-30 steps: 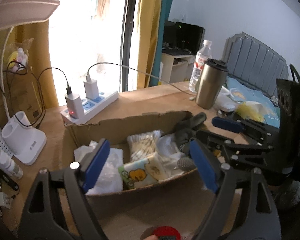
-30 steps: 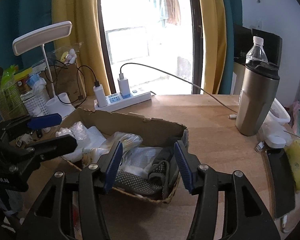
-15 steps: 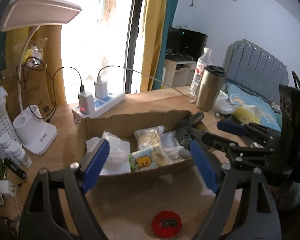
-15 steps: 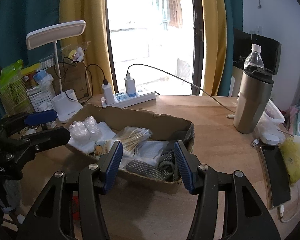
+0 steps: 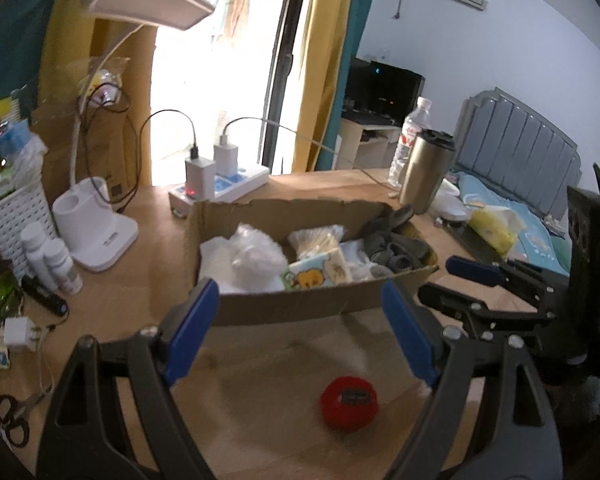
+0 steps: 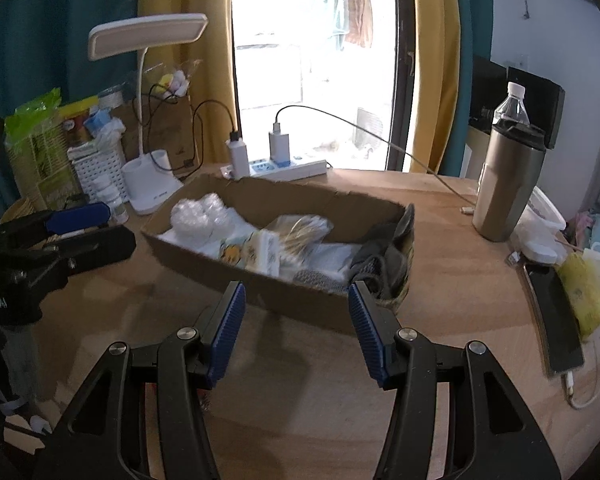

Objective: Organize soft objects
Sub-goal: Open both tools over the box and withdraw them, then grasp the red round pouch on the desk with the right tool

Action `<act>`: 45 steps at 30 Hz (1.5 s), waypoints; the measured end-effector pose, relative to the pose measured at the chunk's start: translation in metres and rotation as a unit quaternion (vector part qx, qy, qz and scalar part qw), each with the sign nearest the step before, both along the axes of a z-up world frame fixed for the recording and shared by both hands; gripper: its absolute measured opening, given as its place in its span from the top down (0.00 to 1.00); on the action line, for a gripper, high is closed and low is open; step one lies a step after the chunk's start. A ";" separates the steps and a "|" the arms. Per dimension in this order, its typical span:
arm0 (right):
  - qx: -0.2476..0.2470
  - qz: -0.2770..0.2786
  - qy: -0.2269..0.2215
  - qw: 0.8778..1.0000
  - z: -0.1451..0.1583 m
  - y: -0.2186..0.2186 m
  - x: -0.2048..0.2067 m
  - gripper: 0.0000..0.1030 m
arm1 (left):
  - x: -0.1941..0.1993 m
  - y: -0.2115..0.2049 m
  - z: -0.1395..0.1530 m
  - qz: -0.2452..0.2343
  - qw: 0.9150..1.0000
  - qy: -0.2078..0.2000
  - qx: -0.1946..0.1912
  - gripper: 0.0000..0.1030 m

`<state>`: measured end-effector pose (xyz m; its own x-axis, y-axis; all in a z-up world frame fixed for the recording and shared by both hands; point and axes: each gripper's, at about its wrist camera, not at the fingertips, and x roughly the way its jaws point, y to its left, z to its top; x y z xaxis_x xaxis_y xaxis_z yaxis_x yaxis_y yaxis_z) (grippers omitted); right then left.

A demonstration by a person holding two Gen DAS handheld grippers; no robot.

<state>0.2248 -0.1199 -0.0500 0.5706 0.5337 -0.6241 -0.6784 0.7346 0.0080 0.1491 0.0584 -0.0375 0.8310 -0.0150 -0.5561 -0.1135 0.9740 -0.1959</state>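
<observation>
A shallow cardboard box (image 5: 284, 308) (image 6: 204, 268) sits mid-table. It holds white bagged items (image 5: 256, 258), a cotton-swab pack (image 5: 316, 240), a yellow cartoon pack (image 5: 312, 276) and dark grey socks (image 5: 396, 248) (image 6: 376, 260). My left gripper (image 5: 300, 336) is open and empty, held back from the box's near side. My right gripper (image 6: 296, 328) is open and empty, also short of the box; it also shows in the left wrist view (image 5: 452, 280). A small red round object (image 5: 349, 398) lies on the table below my left gripper.
A power strip with chargers (image 5: 220, 188), a white desk lamp (image 5: 96, 236), a white basket and small bottles (image 5: 52, 260) stand at left. A steel tumbler (image 6: 508, 184), a water bottle (image 6: 512, 104), a phone (image 6: 552, 316) and a yellow pack (image 6: 584, 296) are at right. Scissors (image 5: 14, 416) lie at the near left.
Both grippers have pulled back and up from the box, which now looks farther away. The red round object has come fully into the left wrist view. Both stay open.
</observation>
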 end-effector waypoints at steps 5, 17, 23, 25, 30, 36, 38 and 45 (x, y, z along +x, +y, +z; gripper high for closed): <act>-0.005 0.003 0.003 1.000 -0.004 0.003 -0.014 0.45 | -0.017 0.006 -0.006 0.011 1.000 0.000 -0.007 0.18; -0.025 0.024 0.013 0.999 -0.019 0.022 -0.041 0.45 | -0.054 0.020 -0.027 0.042 0.999 0.009 0.008 0.18; -0.035 0.033 0.020 0.999 -0.028 0.034 -0.051 0.45 | -0.065 0.029 -0.040 0.049 0.999 0.021 -0.001 0.18; -0.037 0.036 0.022 0.998 -0.031 0.039 -0.052 0.45 | -0.069 0.033 -0.044 0.051 0.998 0.023 -0.002 0.18; -0.043 0.044 0.029 0.998 -0.037 0.051 -0.055 0.45 | -0.074 0.042 -0.052 0.058 0.998 0.030 -0.005 0.18; -0.055 0.049 0.040 0.996 -0.048 0.064 -0.056 0.45 | -0.077 0.053 -0.062 0.066 0.997 0.036 -0.009 0.18; -0.057 0.048 0.045 0.996 -0.052 0.066 -0.055 0.45 | -0.077 0.056 -0.067 0.066 0.997 0.041 -0.019 0.18; -0.073 0.051 0.070 0.994 -0.066 0.074 -0.052 0.45 | -0.073 0.060 -0.070 0.062 0.996 0.048 -0.032 0.18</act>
